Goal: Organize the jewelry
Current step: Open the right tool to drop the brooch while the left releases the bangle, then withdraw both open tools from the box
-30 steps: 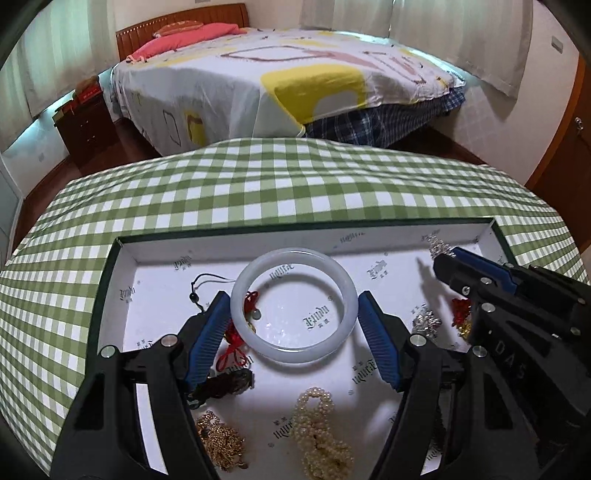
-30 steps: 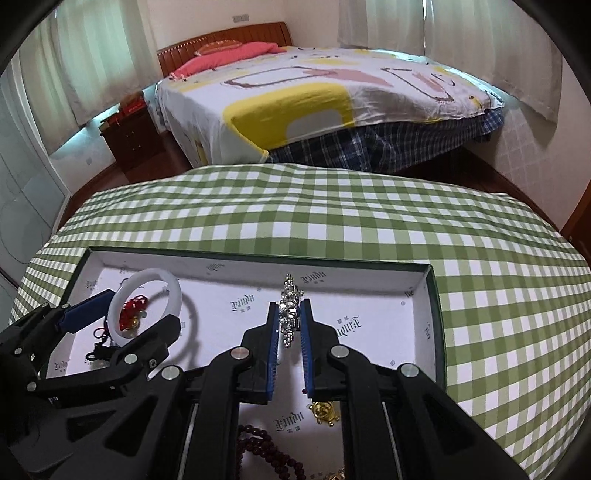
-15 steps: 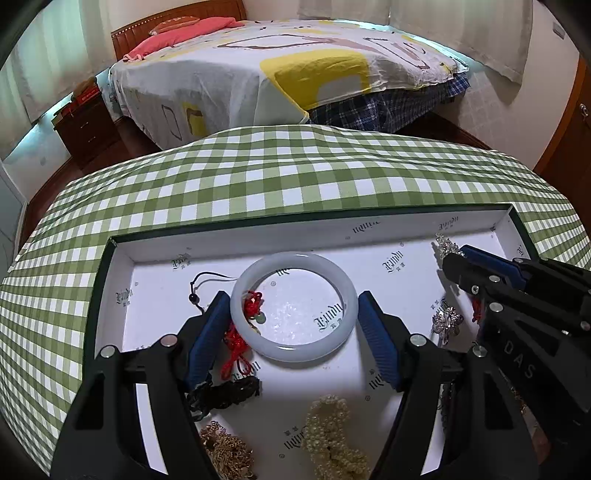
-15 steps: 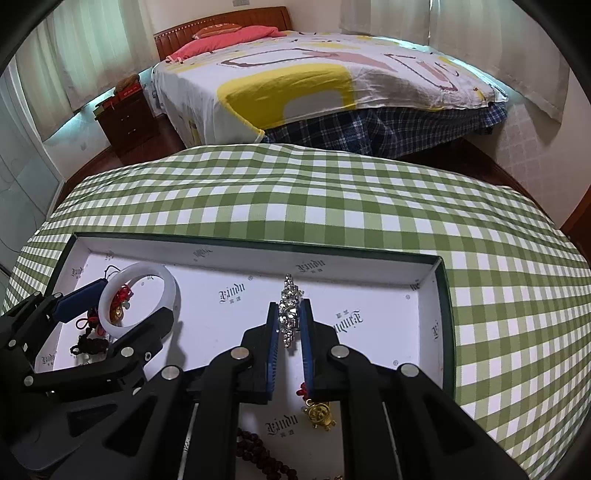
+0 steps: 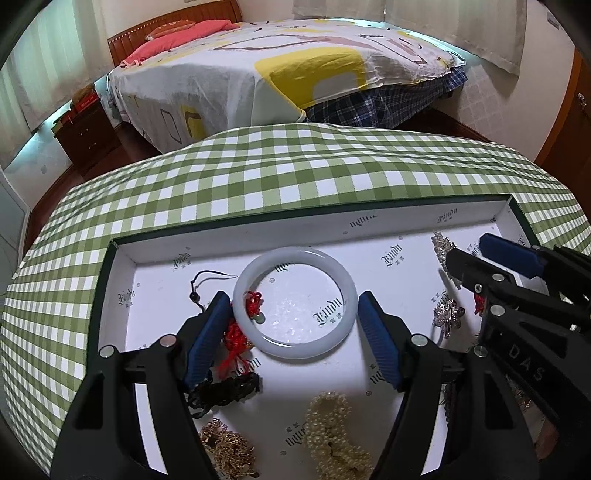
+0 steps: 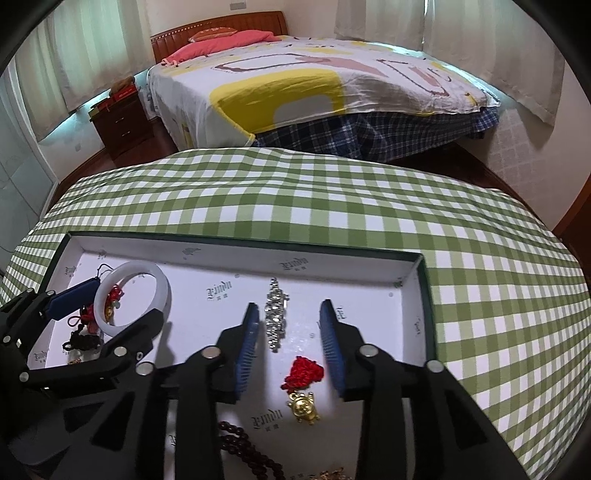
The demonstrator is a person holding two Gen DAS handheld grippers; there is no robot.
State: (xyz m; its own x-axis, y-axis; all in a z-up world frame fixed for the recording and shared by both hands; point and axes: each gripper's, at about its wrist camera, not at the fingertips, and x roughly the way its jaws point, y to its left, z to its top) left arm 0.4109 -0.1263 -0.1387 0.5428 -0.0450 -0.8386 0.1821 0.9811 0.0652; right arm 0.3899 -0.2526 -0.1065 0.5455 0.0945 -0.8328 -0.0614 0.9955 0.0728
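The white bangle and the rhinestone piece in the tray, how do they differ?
The white bangle is a smooth, milky closed ring; the rhinestone piece is a narrow, straight, sparkling strip. The bangle sits toward the tray's left end between the left claw's fingers, the rhinestone piece nearer the right end between the opening right claw's fingers. Both lie flat on the tray floor.

Home bedroom. Double bed [image 6: 314, 77] with wooden headboard [image 6: 207, 27], pink pillow [image 6: 225, 40] and patterned white-yellow cover; dark wood nightstand [image 6: 120, 118] beside it, curtains [image 6: 461, 37] on the windows. In front, a table in green checked cloth [image 6: 332, 199] bearing a shallow white-lined box [image 6: 236, 254] of jewelry.
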